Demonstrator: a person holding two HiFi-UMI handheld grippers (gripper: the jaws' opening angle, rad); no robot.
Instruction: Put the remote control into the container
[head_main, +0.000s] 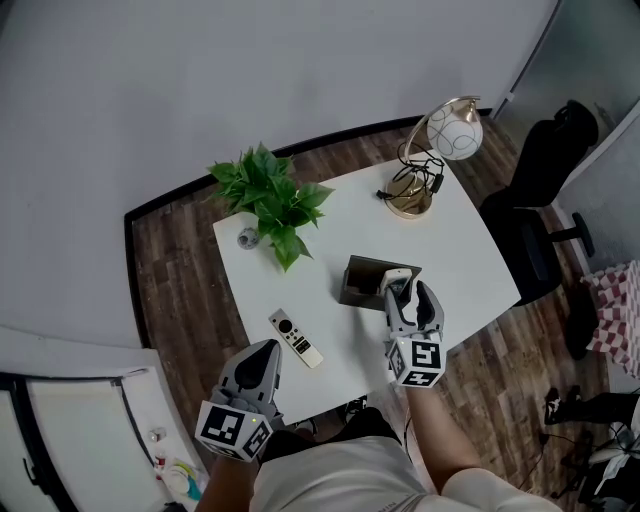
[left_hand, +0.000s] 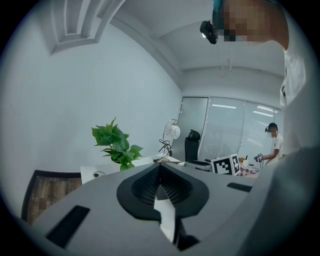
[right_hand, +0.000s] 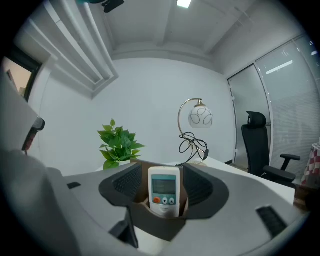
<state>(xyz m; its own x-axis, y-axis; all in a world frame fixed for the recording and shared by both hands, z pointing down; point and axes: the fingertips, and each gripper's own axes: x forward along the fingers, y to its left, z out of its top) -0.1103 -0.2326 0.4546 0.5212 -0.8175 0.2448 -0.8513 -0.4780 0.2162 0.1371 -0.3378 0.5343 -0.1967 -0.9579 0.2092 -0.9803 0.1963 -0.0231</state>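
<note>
Right tool spread open, flanking the upright remote control in the container; left tool clenched, empty

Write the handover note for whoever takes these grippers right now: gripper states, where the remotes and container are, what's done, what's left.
Left gripper: jaws together, empty, at the near edge of the table.
Right gripper: jaws apart, flanking the display remote, with a gap on each side.
Display remote: upright inside the brown container, mid-table.
Slim remote: flat on the table near the left gripper, outside the container.
Done: one remote is in.
Left: back the right gripper out; the slim remote probably goes in next, if wanted.
</note>
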